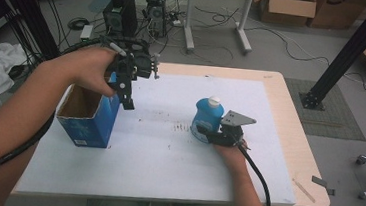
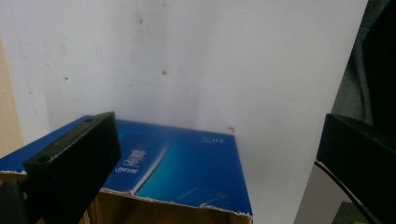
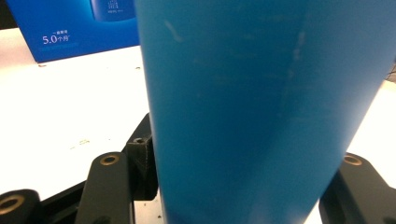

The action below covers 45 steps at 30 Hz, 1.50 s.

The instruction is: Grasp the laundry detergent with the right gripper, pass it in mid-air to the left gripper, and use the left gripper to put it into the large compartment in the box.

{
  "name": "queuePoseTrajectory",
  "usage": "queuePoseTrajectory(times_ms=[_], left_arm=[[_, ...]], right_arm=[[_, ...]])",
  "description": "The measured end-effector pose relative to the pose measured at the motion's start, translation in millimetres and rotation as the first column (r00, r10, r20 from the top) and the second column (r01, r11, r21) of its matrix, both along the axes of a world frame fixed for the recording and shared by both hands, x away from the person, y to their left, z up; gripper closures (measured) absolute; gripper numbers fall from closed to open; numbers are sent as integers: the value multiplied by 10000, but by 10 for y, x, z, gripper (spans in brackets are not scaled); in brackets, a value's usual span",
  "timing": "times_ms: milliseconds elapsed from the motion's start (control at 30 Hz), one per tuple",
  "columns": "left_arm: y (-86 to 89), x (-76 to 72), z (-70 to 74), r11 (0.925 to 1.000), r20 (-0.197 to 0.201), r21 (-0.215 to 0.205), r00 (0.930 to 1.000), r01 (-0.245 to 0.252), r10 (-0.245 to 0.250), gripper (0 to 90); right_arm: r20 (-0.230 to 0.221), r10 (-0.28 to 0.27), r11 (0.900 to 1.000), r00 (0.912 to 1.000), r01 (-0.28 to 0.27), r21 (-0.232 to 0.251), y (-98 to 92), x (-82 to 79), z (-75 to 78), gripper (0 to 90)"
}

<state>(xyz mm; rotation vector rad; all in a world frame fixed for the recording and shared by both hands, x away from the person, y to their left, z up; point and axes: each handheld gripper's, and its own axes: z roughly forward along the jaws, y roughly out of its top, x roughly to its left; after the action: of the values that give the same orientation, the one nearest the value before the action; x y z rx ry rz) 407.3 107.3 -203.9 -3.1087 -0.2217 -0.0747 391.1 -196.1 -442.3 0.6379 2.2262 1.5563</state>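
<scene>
On white table, right gripper [image 1: 202, 133] apparently clamped on blue bottle [image 1: 206, 112], left gripper [image 1: 127, 98] spread above box [image 1: 86, 124].

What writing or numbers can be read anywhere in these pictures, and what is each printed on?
"5.0个月": white print on the side of the blue box, in the right gripper view.
Small white characters and a short word on the box's blue flap, in the left gripper view: too blurred to read.
Pale print on the box's lower front, in the high view: too small to read.
Blue bottle: no readable text.
</scene>
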Motion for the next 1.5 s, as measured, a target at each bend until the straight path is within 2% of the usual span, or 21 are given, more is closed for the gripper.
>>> queuePoseTrajectory(times_ms=[300, 433, 500, 600, 733, 833, 867, 900, 933, 967, 1000, 1167, 1300, 1333, 1367, 1400, 1433, 1467, 1500], left_arm=[[-10, -10, -15, 10000, -34, -6, 10000, -10, 10, 1], [-2, -15, -4, 10000, 2, -83, 10000, -8, 8, 1], [-2, -20, 13, 10000, -13, -30, 10000, -18, 17, 1], [-7, -28, 39, 9999, 22, -115, 10000, 6, -6, 1], [-34, -40, 59, 9999, 42, -105, 10000, 62, -62, 1], [-64, -52, 63, 9998, 2, -162, 9999, 151, -151, 1], [-76, -55, 60, 9997, 9, -146, 9998, 190, -190, 1], [-89, -60, 57, 9997, -9, -146, 9998, 207, -207, 1], [-117, -70, 54, 9995, -21, -152, 9996, 280, -281, 1], [-117, -70, 54, 9995, -21, -152, 9996, 280, -281, 1], [-132, -77, 50, 9994, -46, -154, 9995, 313, -314, 1], [-209, -138, 23, 9984, -148, -136, 9984, 553, -555, 1], [-257, -187, 11, 9974, -175, -213, 9975, 682, -686, 1], [-268, -201, 6, 9971, -190, -317, 9974, 686, -692, 1], [-282, -212, 1, 9965, -214, -403, 9970, 739, -748, 1], [-297, -225, -9, 9958, -237, -474, 9965, 784, -796, 1], [-315, -238, -26, 9952, -251, -529, 9962, 821, -835, 1], [-353, -266, -65, 9943, -340, -565, 9951, 909, -929, 1], [-353, -266, -65, 9943, -340, -565, 9951, 909, -929, 1]], right_arm=[[-144, 44, 10000, 9999, -44, -4, -8, -22, 28, 446], [-154, 296, 9993, 9994, -292, 250, -53, -40, 114, 449], [-126, 510, 9984, 9986, -506, 267, -71, -56, 208, 449], [-9, 886, 9960, 9961, -886, -98, -70, -90, 371, 450], [-70, 1538, 9873, 9881, -1540, -382, -55, -136, 563, 450], [-77, 2014, 9780, 9795, -2015, -537, -29, -173, 680, 450], [-106, 2394, 9690, 9709, -2396, -601, -3, -190, 737, 449], [-106, 2394, 9690, 9709, -2396, -601, -3, -190, 737, 449], [-183, 2798, 9572, 9599, -2803, -718, 38, -199, 776, 449], [-183, 2798, 9572, 9599, -2803, -718, 38, -199, 776, 449], [-234, 2966, 9512, 9547, -2975, -813, 66, -203, 787, 449], [-490, 3494, 9301, 9357, -3527, -1024, 213, -215, 769, 449], [-602, 3925, 9134, 9178, -3966, -912, 327, -221, 729, 451], [-614, 4140, 9053, 9082, -4179, -760, 388, -227, 705, 451], [-627, 4247, 9006, 9032, -4285, -724, 420, -230, 695, 452], [-629, 4328, 8972, 8993, -4365, -678, 454, -234, 683, 452], [-629, 4328, 8972, 8993, -4365, -678, 454, -234, 683, 452], [-627, 4472, 8907, 8922, -4506, -594, 527, -244, 662, 452], [-595, 4532, 8882, 8894, -4562, -545, 566, -248, 650, 453]])
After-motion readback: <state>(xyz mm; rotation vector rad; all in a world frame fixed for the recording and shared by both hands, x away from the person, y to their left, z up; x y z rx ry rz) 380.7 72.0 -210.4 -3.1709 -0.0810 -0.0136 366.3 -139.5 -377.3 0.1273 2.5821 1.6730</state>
